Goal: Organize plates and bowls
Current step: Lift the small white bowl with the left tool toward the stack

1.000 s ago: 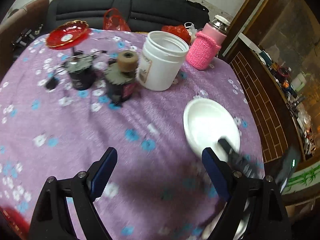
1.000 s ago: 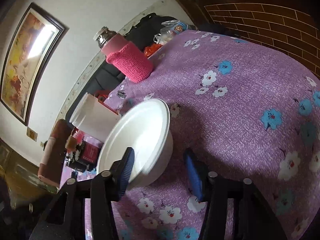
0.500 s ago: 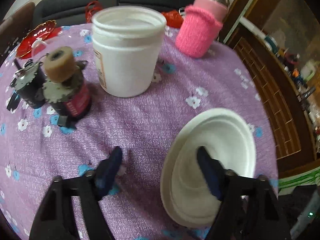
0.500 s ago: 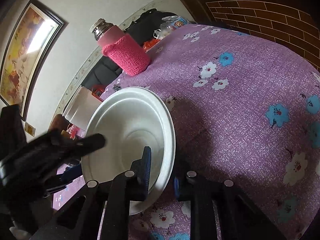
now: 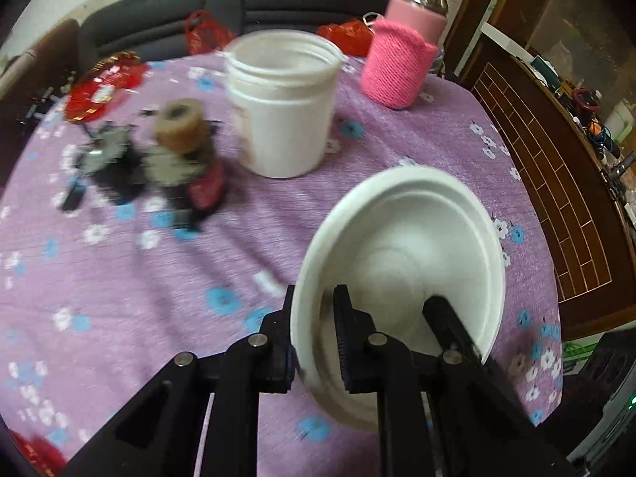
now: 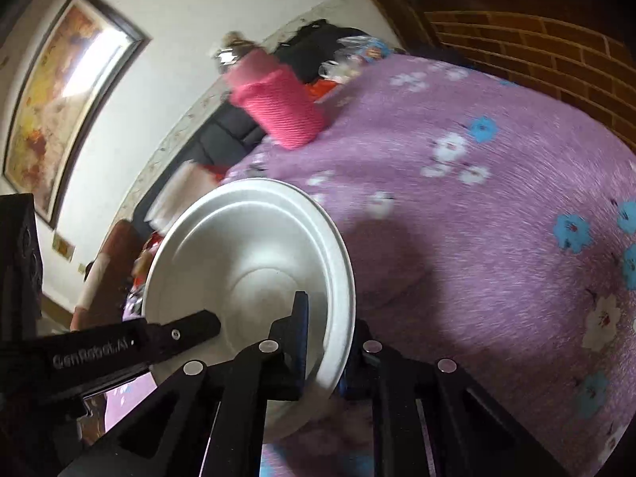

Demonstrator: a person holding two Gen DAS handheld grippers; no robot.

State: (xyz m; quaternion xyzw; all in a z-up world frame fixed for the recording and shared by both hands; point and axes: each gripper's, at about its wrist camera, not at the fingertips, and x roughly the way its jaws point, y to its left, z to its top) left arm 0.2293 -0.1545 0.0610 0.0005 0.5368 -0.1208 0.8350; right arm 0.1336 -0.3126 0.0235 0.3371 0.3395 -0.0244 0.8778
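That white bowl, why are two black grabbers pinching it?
A person is tidying plates and bowls on a flowery purple tablecloth. Both hand-held grippers grip the white bowl at once: the left gripper is shut on one side of its rim, the right gripper on the other. A white tub stands behind.

A dark sofa [image 5: 246,4] stands against the white wall [image 6: 171,31] behind the purple flowered tablecloth [image 5: 131,270]. A framed painting [image 6: 63,91] catches glare. Brown brick-patterned panelling [image 5: 556,183] runs alongside.
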